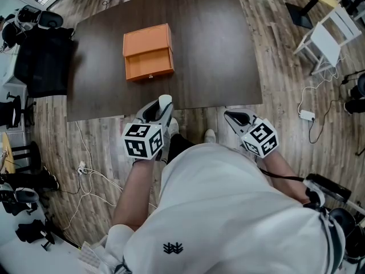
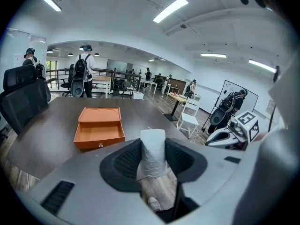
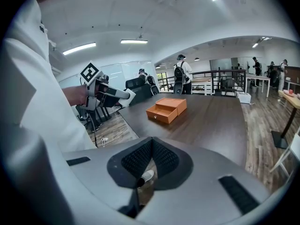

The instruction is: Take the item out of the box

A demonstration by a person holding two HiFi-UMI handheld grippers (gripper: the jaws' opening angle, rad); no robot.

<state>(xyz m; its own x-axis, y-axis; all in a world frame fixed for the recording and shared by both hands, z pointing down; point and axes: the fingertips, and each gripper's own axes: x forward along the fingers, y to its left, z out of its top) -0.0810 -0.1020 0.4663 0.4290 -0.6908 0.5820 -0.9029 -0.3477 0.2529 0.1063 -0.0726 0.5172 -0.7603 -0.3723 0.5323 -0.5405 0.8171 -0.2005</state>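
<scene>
Here, left tongs (image 2: 153,154) clamp a white item (image 2: 153,138); right tongs (image 3: 150,150) are closed, empty.

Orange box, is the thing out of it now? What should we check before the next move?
1. The white item is clamped between the left gripper jaws: ok.
2. The orange box has its drawer open, nothing visible inside: ok.
3. The right gripper is shut and empty: ok.
4. The table has bare space beside the box for setting the item down: ok.
5. The grip is firm enough not to slip: cannot tell.
</scene>
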